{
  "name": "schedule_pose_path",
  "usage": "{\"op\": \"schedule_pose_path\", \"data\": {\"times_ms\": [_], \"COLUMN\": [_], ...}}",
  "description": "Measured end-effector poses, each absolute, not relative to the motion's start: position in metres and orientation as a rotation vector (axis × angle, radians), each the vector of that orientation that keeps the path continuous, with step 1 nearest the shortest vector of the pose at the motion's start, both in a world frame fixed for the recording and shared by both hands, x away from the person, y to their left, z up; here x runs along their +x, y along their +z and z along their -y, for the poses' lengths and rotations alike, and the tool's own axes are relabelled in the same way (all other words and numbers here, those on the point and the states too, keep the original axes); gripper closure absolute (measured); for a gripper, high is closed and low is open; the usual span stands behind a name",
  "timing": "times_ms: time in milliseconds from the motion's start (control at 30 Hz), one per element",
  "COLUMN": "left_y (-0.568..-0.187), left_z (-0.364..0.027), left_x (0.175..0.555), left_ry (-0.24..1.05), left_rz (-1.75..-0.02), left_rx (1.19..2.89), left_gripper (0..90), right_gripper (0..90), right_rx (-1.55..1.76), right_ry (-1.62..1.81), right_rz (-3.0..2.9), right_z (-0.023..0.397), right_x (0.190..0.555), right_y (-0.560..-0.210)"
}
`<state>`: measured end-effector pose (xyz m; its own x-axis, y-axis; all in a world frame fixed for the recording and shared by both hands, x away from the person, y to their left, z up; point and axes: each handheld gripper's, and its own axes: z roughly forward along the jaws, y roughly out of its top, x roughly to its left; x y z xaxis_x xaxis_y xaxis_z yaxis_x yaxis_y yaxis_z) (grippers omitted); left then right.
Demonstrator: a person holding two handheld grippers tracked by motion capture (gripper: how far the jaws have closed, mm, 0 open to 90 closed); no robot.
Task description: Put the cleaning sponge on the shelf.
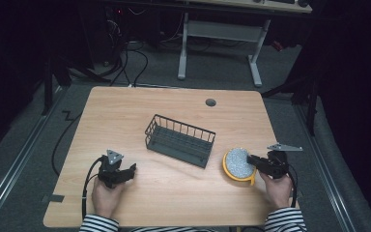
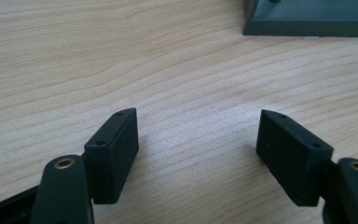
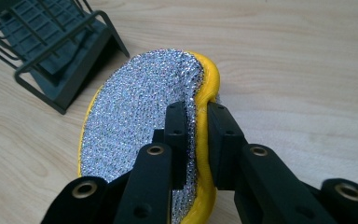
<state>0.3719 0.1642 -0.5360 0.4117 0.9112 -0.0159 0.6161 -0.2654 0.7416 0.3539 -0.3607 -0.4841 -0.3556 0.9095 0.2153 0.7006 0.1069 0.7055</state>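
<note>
The scouring sponge (image 3: 140,121), a round yellow pad with a glittering silver mesh face, is sitting at the right side of the worktop (image 1: 174,193), just beside the near right corner of the wire basket (image 1: 179,140). We are gripping it with the right tool (image 3: 196,116), whose jaws are pinched narrow on the sponge's edge, one on the mesh face and one on the yellow back, so that the foam is bulging around them. The sponge is standing tilted on its rim rather than lying flat, and we cannot tell whether its far edge is touching the wood.

Our left tool (image 2: 198,135) is resting low over bare wood at the left of the worktop, jaws spread wide and holding nothing, well apart from the sponge.

We are judging the next step to be a lift into the basket. The hold is only on the rim, and soft foam squashes, so the sponge could pivot or slip out as it rises. Its hanging edge could also be catching on the basket's top wire, tipping the light basket or pushing it across the wood, since the left tool is not steadying it.
</note>
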Motion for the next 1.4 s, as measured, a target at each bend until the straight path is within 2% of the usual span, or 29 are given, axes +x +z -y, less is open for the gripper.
{"op": "schedule_pose_path", "data": {"times_ms": [167, 800, 1400], "left_y": [-0.536, -0.536, -0.536], "left_z": [-0.164, -0.164, -0.164], "left_x": [0.372, 0.372, 0.372], "left_ry": [0.555, 0.557, 0.557], "left_rz": [-1.294, -1.295, -1.297], "left_rx": [1.989, 1.990, 1.991], "left_gripper": [30.2, 29.8, 29.6], "right_gripper": [79.9, 79.8, 79.7], "right_rx": [1.504, 1.412, 1.229], "right_ry": [1.047, 1.114, 1.081], "right_rz": [-2.122, -2.135, -2.227], "right_z": [0.356, 0.343, 0.315], "right_x": [0.351, 0.362, 0.394], "right_y": [-0.464, -0.432, -0.373]}}
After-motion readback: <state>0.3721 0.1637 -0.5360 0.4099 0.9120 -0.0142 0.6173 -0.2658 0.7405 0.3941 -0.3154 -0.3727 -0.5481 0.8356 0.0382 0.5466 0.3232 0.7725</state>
